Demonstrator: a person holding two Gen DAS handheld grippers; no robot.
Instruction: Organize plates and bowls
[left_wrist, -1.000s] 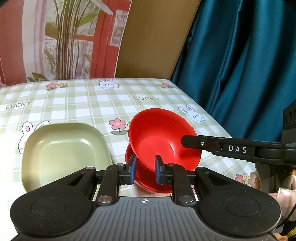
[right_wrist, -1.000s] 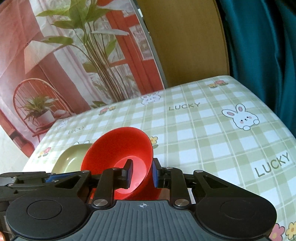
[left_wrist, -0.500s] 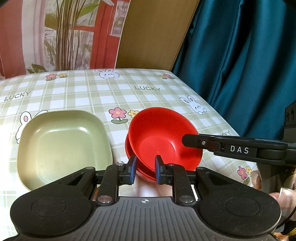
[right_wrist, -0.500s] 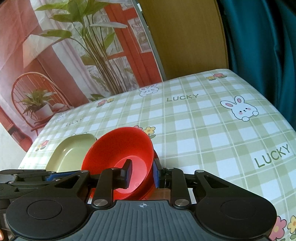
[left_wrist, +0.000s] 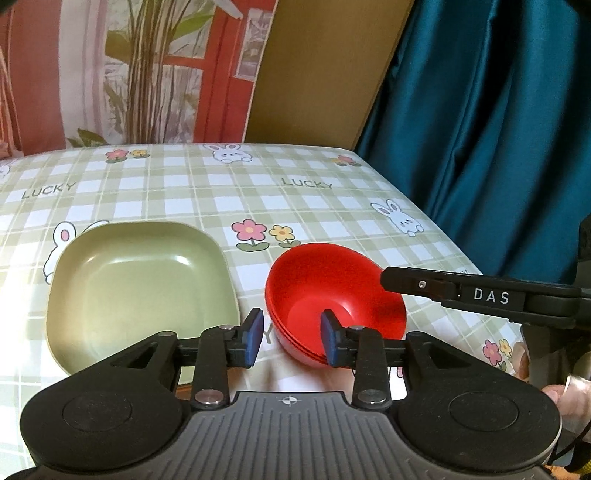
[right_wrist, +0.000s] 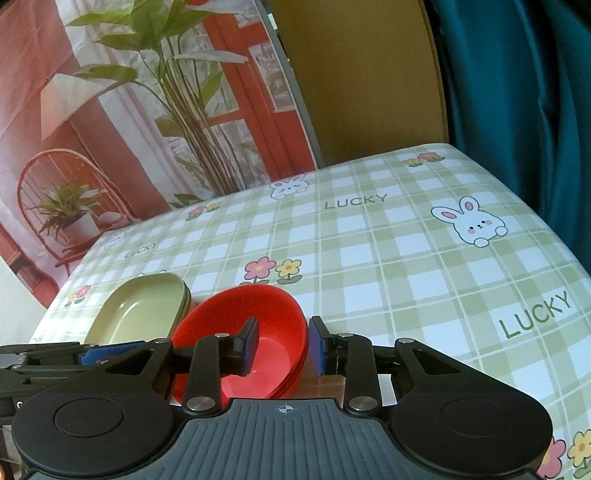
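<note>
Straddling red bowls (right_wrist: 258, 332), right claw (right_wrist: 282, 345) open

A table covered with a glossy green-and-white checked cloth (left_wrist: 229, 192) printed with bunnies, flowers and the word "LUCKY" carries two things. A pale green square plastic plate (left_wrist: 140, 288), apparently a stack of two seen from the right wrist view (right_wrist: 144, 314), lies just beside a stack of round red plastic bowls (left_wrist: 332, 295), nested together (right_wrist: 258, 332).
</note>
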